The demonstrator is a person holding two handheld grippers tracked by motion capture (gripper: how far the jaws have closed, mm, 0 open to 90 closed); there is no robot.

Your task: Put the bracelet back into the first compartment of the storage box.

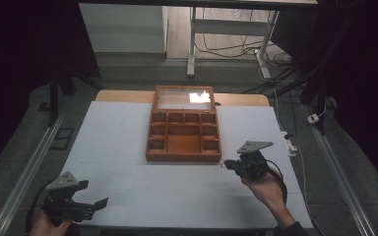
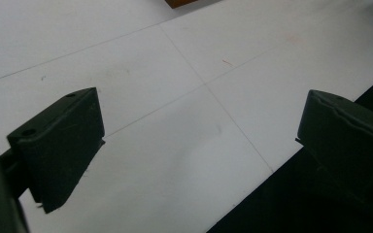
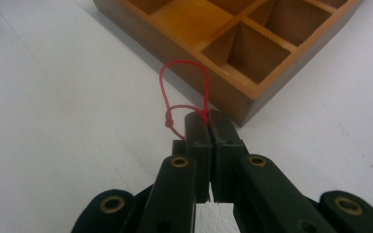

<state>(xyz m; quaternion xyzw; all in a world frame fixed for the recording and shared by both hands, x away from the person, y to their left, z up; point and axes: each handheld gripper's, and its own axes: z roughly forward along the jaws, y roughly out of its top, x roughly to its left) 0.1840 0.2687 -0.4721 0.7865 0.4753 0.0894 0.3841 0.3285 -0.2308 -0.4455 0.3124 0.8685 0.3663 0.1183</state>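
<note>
Red string loop [image 3: 184, 92] pinched in the closed right gripper [image 3: 209, 121], just off the near corner of the wooden compartment box [image 3: 233, 82]. Compartments look empty; placing remains. Left gripper [image 2: 199, 131] gapes wide over the white table [image 2: 175, 160], idle.

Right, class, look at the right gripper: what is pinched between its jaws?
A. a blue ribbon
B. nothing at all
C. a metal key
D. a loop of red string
D: in the right gripper view, the right gripper has its jaws pressed together on a loop of red string, which stands up in front of the corner of the wooden box.
</note>
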